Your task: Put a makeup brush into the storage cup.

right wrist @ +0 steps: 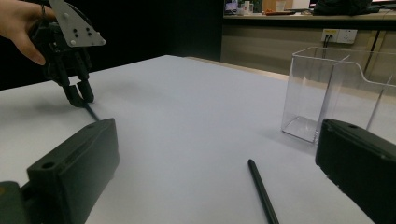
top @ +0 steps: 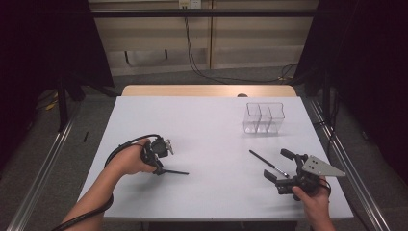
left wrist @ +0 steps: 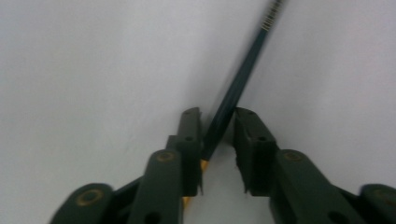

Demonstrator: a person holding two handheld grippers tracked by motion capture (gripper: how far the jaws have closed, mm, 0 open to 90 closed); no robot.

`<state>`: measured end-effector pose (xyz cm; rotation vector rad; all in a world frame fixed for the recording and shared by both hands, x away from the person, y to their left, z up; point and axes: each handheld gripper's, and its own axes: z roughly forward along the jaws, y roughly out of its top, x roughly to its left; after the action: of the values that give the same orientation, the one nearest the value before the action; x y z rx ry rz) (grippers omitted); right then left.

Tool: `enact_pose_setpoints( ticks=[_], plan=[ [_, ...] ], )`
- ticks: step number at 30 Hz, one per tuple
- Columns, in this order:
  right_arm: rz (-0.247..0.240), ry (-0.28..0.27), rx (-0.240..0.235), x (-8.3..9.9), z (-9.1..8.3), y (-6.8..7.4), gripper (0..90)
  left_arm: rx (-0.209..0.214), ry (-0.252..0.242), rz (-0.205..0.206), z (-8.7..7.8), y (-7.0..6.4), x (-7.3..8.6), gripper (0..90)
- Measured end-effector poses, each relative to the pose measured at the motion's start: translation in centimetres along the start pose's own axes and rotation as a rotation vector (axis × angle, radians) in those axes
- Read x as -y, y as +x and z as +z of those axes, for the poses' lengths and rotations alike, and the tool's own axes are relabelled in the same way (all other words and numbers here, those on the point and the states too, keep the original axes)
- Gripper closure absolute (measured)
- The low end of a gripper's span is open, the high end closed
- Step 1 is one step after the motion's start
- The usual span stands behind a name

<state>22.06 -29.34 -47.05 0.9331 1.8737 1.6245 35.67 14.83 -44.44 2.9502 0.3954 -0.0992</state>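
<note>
While nothing inside it, clear three-compartment container (top: 263, 118) upright on table (top: 202, 125).

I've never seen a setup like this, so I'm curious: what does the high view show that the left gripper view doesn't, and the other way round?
The high view adds the right hand-held gripper, its jaws wide open by a dark pen, and a clear divided box farther back. The left gripper view adds close detail: a striped band at the pencil's far end and a speck of yellow by its near end. Both share the white table and the left hand-held gripper, jaws close around a dark pencil; whether they pinch it is unclear.
</note>
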Motion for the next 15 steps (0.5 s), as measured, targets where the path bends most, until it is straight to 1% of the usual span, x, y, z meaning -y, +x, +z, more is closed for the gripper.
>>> enact_pose_setpoints(
  ticks=[1, 3, 5, 7, 9, 11, 13, 14, 15],
  plan=[
    [0.001, 0.000, 0.000, 0.0, 0.0, 0.0, 0.0, 0.003, -0.004, -0.011, 0.0, 0.0, 0.1, 82.5],
    [0.001, 0.000, 0.001, 0.0, 0.0, 0.0, 0.0, 0.013, -0.013, -0.016, -0.1, 0.2, 0.4, 82.4],
    [0.002, 0.001, 0.002, 0.0, 0.0, 0.0, 0.0, 0.014, -0.024, -0.022, -0.1, 0.2, 0.6, 82.4],
    [0.002, 0.001, 0.001, 0.0, 0.0, 0.0, 0.0, 0.009, -0.023, -0.024, -0.1, 0.1, 0.8, 81.3],
    [0.002, 0.004, 0.001, 0.0, 0.0, 0.0, 0.0, 0.008, -0.014, -0.034, -0.2, 0.0, 1.0, 77.6],
    [0.007, 0.007, 0.001, 0.1, 0.1, 0.0, 0.0, 0.000, 0.001, -0.026, -0.3, 0.0, 1.2, 75.5],
    [0.006, 0.007, 0.000, 0.1, 0.1, 0.0, 0.0, 0.004, 0.006, -0.032, -0.3, 0.0, 1.5, 75.6],
    [0.006, 0.007, 0.000, 0.1, 0.1, 0.0, 0.0, 0.009, -0.004, -0.036, -0.3, 0.0, 1.6, 75.7],
    [0.008, 0.008, 0.001, 0.1, 0.1, 0.0, 0.0, 0.010, -0.002, -0.038, -0.4, 0.1, 1.7, 76.2]
  ],
)
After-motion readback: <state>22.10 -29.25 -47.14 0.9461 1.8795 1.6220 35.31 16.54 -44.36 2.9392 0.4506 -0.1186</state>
